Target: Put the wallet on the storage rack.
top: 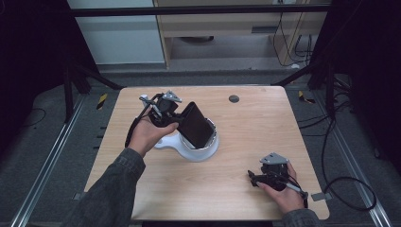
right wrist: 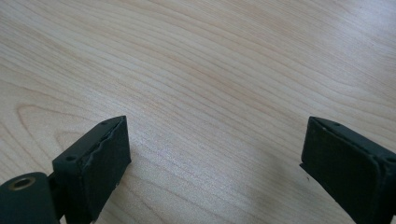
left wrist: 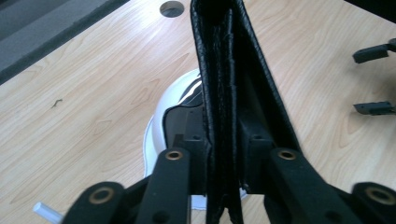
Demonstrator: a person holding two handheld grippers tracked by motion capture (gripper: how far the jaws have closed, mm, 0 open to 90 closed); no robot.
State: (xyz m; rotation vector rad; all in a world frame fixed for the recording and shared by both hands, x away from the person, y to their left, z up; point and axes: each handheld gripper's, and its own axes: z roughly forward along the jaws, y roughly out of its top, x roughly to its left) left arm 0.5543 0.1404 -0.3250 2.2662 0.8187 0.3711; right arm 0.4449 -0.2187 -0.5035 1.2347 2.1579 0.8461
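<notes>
table (top: 246,156): light wood, round grommet hole (top: 233,99) | floor: black cables (top: 347,187), yellow-black tape (top: 101,100)

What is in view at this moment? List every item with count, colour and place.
Wallet: 1, black leather, clamped upright in the left gripper, lower edge in the white dish.
Dish: 1, white with a handle-like tab, table centre-left.
Table: 1, light wood, with a grey round cap near the far edge.
Cables: several, black, on the floor at right.
Left gripper: 1, black, shut on the wallet, held in the left hand.
Right gripper: 1, black, jaws open, low over the near right of the table in the right hand.
</notes>
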